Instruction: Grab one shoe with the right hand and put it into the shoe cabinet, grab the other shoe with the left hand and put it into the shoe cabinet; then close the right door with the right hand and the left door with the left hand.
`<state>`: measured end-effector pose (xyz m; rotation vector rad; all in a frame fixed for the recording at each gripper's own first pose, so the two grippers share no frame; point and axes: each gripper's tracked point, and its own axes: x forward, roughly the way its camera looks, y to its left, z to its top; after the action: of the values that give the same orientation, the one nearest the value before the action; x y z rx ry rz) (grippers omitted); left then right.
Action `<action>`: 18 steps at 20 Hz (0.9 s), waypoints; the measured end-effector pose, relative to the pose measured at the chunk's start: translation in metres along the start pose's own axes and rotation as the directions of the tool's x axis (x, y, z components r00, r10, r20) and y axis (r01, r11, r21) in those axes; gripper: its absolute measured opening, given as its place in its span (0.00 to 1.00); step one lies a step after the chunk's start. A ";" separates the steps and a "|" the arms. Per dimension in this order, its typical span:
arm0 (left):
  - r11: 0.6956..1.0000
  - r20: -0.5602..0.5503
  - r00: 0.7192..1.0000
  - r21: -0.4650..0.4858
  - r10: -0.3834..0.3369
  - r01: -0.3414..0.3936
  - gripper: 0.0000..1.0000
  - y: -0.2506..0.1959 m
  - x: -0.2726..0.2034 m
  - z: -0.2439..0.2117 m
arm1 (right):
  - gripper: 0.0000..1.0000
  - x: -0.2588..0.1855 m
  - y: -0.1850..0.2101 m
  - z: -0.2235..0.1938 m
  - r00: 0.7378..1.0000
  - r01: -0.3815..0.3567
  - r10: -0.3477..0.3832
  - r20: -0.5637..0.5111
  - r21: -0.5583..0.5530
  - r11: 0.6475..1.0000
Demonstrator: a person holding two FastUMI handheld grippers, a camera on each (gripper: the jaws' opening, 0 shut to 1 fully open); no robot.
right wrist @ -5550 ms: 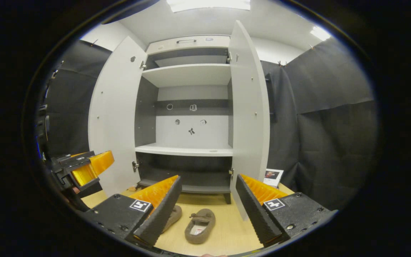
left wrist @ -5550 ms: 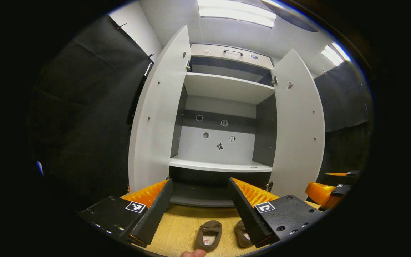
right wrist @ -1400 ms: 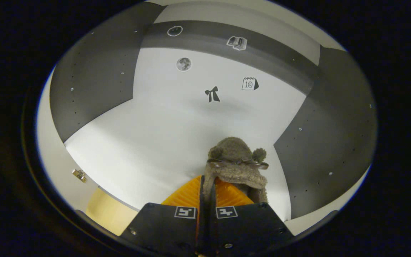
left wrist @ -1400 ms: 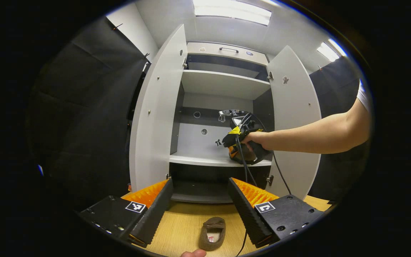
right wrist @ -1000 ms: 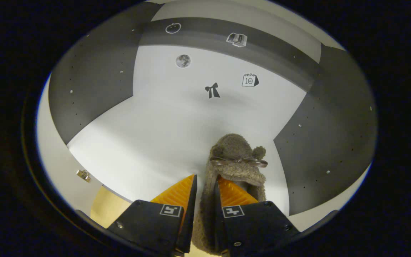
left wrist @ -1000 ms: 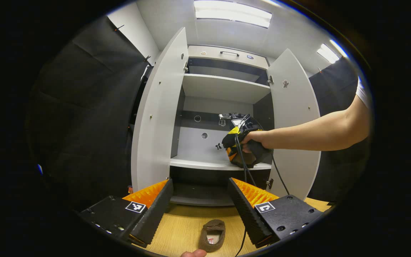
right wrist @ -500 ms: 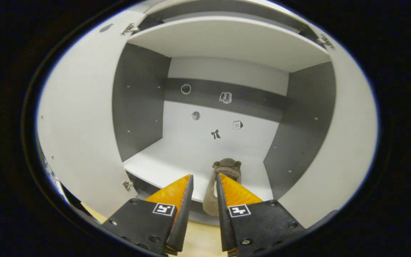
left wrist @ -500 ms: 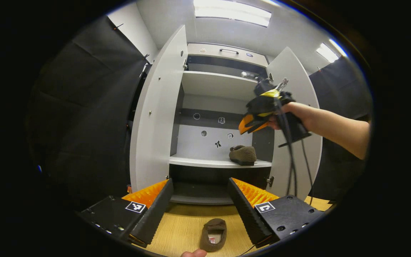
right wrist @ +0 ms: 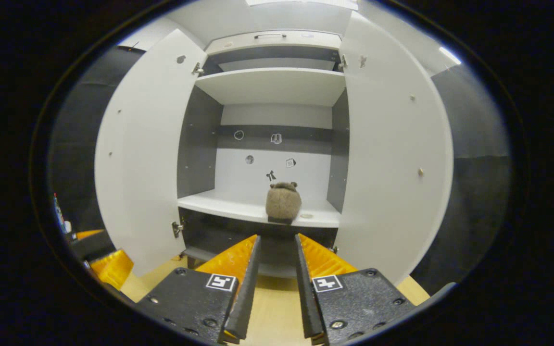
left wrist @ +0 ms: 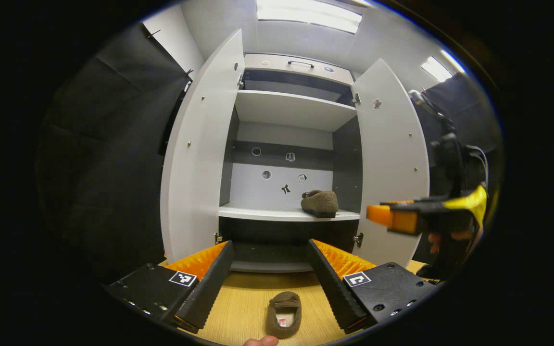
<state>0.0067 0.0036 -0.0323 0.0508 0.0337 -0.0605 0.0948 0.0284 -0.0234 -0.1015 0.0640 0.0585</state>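
The second shoe [left wrist: 284,314], a soft, light fuzzy slipper on the floor [left wrist: 243,307], looks easiest pinched at its collar by the wide-open left gripper [left wrist: 270,276], while the empty right gripper [right wrist: 273,283] hangs slightly parted.

Fuzzy brown fleece slipper [right wrist: 283,203] on matt white laminate shelf [right wrist: 238,207] w/ smooth dark grey side panels [right wrist: 195,149]. Pale wood-grain floor [left wrist: 245,307]. Ribbed orange plastic finger pads [right wrist: 231,257], matt black plastic gripper bodies [right wrist: 188,300].

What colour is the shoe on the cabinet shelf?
Brown, fuzzy shoe; clearest in the left gripper view.
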 end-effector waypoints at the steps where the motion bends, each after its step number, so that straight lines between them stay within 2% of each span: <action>1: 1.000 -0.012 1.000 0.006 -0.004 0.004 0.95 -0.003 0.000 -0.003 | 0.46 -0.013 -0.002 -0.019 1.000 0.013 -0.013 -0.003 -0.007 1.000; 3: 1.000 -0.026 1.000 0.010 -0.008 0.009 0.95 -0.007 -0.002 -0.008 | 0.50 -0.036 -0.008 -0.038 0.999 0.050 -0.050 0.012 -0.003 0.999; 4: 1.000 -0.031 0.999 0.009 -0.011 0.011 0.95 -0.009 -0.003 -0.010 | 0.55 -0.048 -0.010 -0.041 0.997 0.068 -0.069 0.030 0.009 0.998; 7: 1.000 -0.067 0.998 0.010 -0.012 0.013 0.95 -0.013 -0.003 -0.020 | 0.64 -0.057 -0.017 -0.052 0.996 0.080 -0.082 0.040 0.056 0.995; 9: 1.000 -0.087 0.996 0.001 -0.008 0.008 0.95 -0.013 -0.004 -0.028 | 0.83 -0.057 -0.019 -0.059 0.998 0.062 -0.064 0.025 0.086 0.994; 11: 1.000 -0.115 0.993 -0.005 -0.003 0.003 0.95 -0.012 -0.005 -0.035 | 0.93 -0.057 -0.028 -0.063 0.997 0.075 -0.077 0.011 0.104 0.992; 14: 1.000 -0.178 0.984 -0.009 -0.015 0.014 0.95 -0.012 -0.004 -0.055 | 0.96 -0.056 -0.035 -0.061 0.996 0.082 -0.085 0.022 0.113 0.990; 16: 0.999 -0.293 0.955 -0.031 -0.051 0.044 0.95 -0.015 -0.004 -0.085 | 0.98 -0.054 -0.036 -0.061 0.997 0.076 -0.079 0.022 0.084 0.994; 18: 0.997 -0.418 0.906 -0.051 -0.071 0.055 0.95 -0.015 -0.006 -0.120 | 0.98 -0.055 -0.031 -0.060 0.998 0.054 -0.057 0.027 0.088 0.995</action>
<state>-0.0044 -0.0050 -0.1522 0.0237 0.4690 -0.1131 0.0382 -0.0119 -0.0764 -0.0151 0.0342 0.0017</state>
